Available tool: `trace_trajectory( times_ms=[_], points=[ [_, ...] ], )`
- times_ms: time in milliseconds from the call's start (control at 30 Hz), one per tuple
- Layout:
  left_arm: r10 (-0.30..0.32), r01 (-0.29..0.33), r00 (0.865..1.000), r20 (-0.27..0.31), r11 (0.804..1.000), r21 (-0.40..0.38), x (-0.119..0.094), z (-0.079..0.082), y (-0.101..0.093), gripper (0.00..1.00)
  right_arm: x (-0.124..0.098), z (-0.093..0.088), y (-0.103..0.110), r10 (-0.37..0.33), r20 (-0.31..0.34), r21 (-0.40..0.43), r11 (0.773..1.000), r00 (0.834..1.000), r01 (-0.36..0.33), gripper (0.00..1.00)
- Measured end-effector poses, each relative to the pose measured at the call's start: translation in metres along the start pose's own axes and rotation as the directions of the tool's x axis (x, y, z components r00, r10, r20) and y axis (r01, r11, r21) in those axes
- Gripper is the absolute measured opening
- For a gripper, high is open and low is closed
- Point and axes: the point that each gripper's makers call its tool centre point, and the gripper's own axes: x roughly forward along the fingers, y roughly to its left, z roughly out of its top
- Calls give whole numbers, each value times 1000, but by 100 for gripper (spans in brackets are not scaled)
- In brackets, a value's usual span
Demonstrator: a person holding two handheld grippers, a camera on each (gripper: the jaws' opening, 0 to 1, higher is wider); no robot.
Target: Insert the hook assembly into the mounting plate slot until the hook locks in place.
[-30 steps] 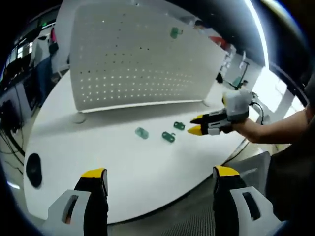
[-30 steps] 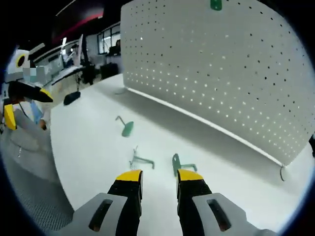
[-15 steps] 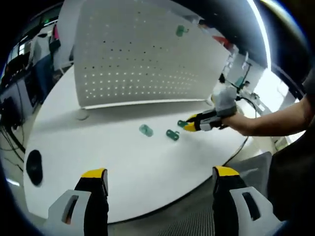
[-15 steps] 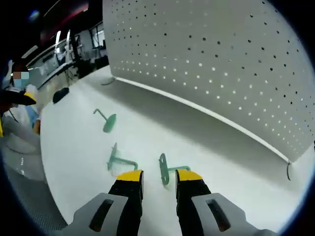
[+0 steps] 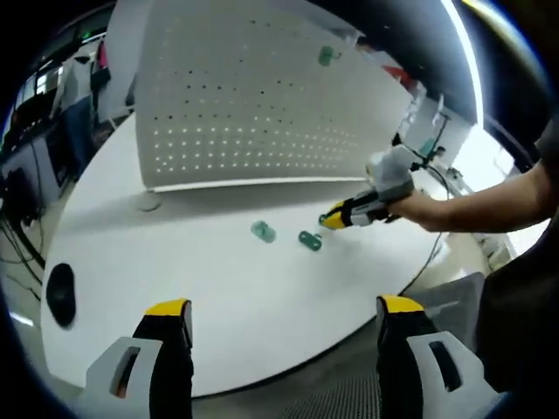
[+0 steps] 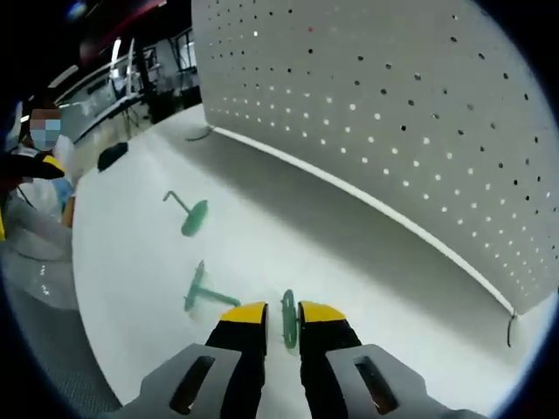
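A white perforated mounting plate [image 5: 253, 105] stands upright at the back of the round white table [image 5: 175, 262], with one green hook [image 5: 327, 56] hung high on it. Two green hook assemblies [image 5: 262, 231] [image 5: 309, 240] lie on the table. My right gripper [image 5: 334, 219] comes in from the right, low over the table beside them. In the right gripper view the right gripper [image 6: 280, 315] is shut on the flat disc of a green hook assembly [image 6: 288, 316], down at the tabletop. Two loose hooks [image 6: 194, 216] [image 6: 199, 292] lie to its left, and the plate [image 6: 393, 105] rises ahead. My left gripper [image 5: 284, 307] hangs open at the table's near edge.
A black mouse [image 5: 59, 297] lies at the table's left side, also seen as the mouse [image 6: 113, 155] in the right gripper view. The plate's foot [image 5: 147, 202] rests on the table. A person's forearm [image 5: 472, 209] reaches in from the right. Desks and chairs stand beyond the table.
The right gripper has moved forward onto the nearest hook assembly and its jaws have narrowed onto the disc. The left gripper has stayed open and nearly still.
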Motion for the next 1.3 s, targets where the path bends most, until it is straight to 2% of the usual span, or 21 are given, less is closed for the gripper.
trace_trajectory(
  times_ms=[200, 333, 533, 667, 767, 867, 933, 1067, 1100, 1167, 1300],
  points=[
    [5, -5, 1000, 16, 1000, -8, -2, 2, 1, 87, 0, 2, -7, 13, -38, 5, 1000, 999, -13, 7],
    [9, -9, 1000, 19, 1000, -11, -3, 1, 3, 87, 0, 5, -6, 32, -70, -34, 999, 997, -34, 5],
    [17, -16, 999, 27, 1000, -18, -5, 2, 7, 87, 4, 7, -2, 55, -98, -29, 998, 994, -58, 3],
    [19, -18, 999, 30, 1000, -26, -6, 3, 7, 87, 9, 5, 3, 81, -142, -44, 995, 987, -88, 3],
    [18, -18, 1000, 18, 1000, -21, -6, 0, 7, 87, 11, 2, 4, 94, -169, -32, 994, 981, -101, 2],
    [19, -18, 999, 29, 1000, -23, -7, 3, 8, 87, 13, -1, 7, 128, -196, -1, 991, 972, -130, 1],
    [21, -20, 999, 32, 999, -26, -8, 3, 9, 87, 13, 0, 5, 124, -205, -2, 992, 971, -127, 1],
    [20, -19, 999, 29, 999, -25, -8, 1, 9, 87, 13, 2, 6, 144, -205, 10, 989, 968, -145, 0],
    [20, -20, 999, 29, 999, -26, -8, 1, 9, 87, 13, 2, 9, 160, -204, 65, 987, 966, -150, 0],
    [20, -19, 999, 26, 999, -32, -9, 0, 8, 87, 12, 5, 9, 163, -172, 95, 984, 971, -148, 0],
    [17, -16, 1000, 20, 1000, -27, -8, -2, 7, 87, 6, 11, 9, 143, -126, 76, 988, 982, -134, 0]
  ],
)
